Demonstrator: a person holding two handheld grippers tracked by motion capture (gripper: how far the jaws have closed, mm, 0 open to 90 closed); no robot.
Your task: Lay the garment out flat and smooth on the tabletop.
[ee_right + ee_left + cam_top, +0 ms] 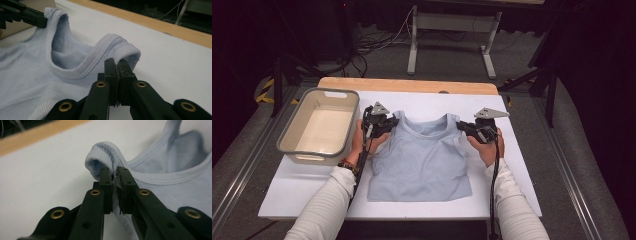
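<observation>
- At far left in the high view, a grey-rimmed rectangular plastic tub point(320, 126) with a pale cream inside, standing on the left part of the white table sheet point(512, 165), just beside the left hand.
- Behind it, a light wooden table edge point(407, 85) running along the far side of the sheet.
- Next to the right, the left gripper point(393, 121), black with a grey three-cornered plate on top, held in the left hand point(368, 142) and pointing toward the top's left shoulder strap.
- In the left gripper view, left gripper point(114, 173) clenched on the ribbed strap: fabric pinched between the two black jaws, strap end curling up into a loop just above the tips.
- In the middle, a pale blue sleeveless knit top point(422, 160) lying flat on the sheet, neckline toward the far side, hem toward the person, both shoulder straps pinched.
- Same top point(175, 185) spreading away to the right in the left gripper view; same top point(30, 72) spreading to the left in the right gripper view.
- Further right, the right gripper point(463, 125), also black with a grey plate, held in the right hand point(488, 147) at the top's right shoulder strap.
- In the right gripper view, right gripper point(117, 62) clamped tight on the ribbed strap, cloth looped over the jaw tips.
- White long sleeves point(517, 210) entering from the bottom edge of the high view.
</observation>
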